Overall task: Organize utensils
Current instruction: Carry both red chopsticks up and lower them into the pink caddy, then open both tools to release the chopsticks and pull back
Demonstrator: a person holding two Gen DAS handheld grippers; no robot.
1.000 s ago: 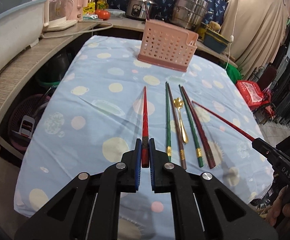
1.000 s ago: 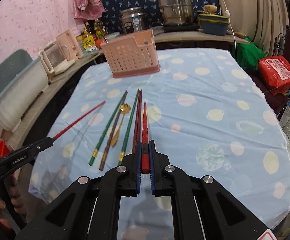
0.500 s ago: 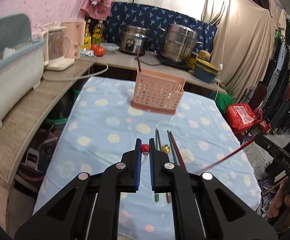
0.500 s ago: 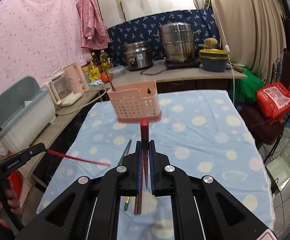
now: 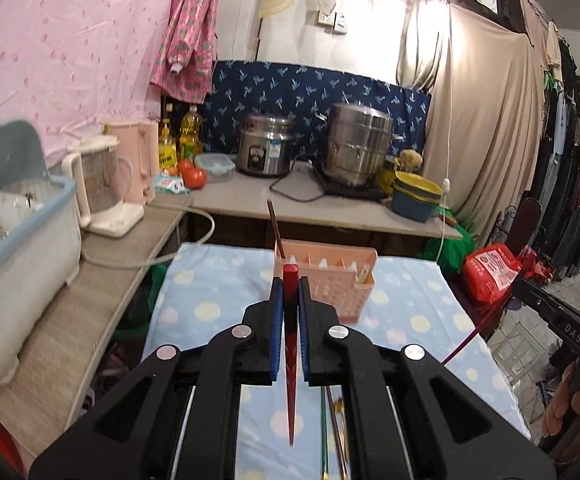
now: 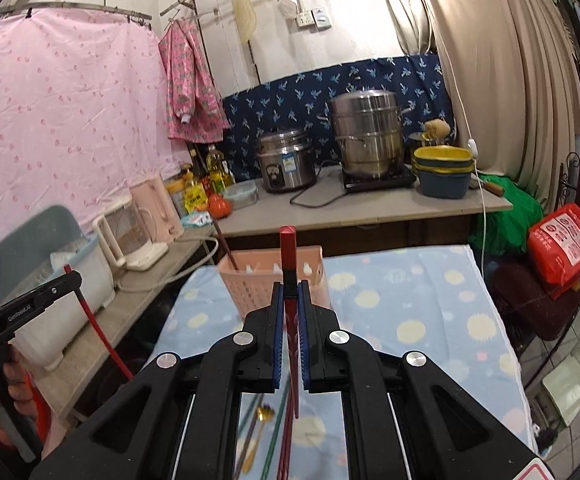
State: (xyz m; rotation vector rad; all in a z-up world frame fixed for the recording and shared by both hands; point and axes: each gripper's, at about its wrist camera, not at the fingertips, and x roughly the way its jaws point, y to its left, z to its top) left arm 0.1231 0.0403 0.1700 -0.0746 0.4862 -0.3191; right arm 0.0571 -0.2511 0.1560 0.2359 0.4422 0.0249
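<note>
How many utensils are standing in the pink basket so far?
1: a dark brown chopstick stands tilted at the left end of the pink basket. The left gripper and its red chopstick cover part of the basket, so something short may be hidden.

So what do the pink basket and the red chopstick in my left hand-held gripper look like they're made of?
Pink basket: matte moulded plastic, judging by its perforated grid walls. Red chopstick in the left hand-held gripper: glossy, smooth, squared top; lacquered wood or plastic, can't tell.
</note>
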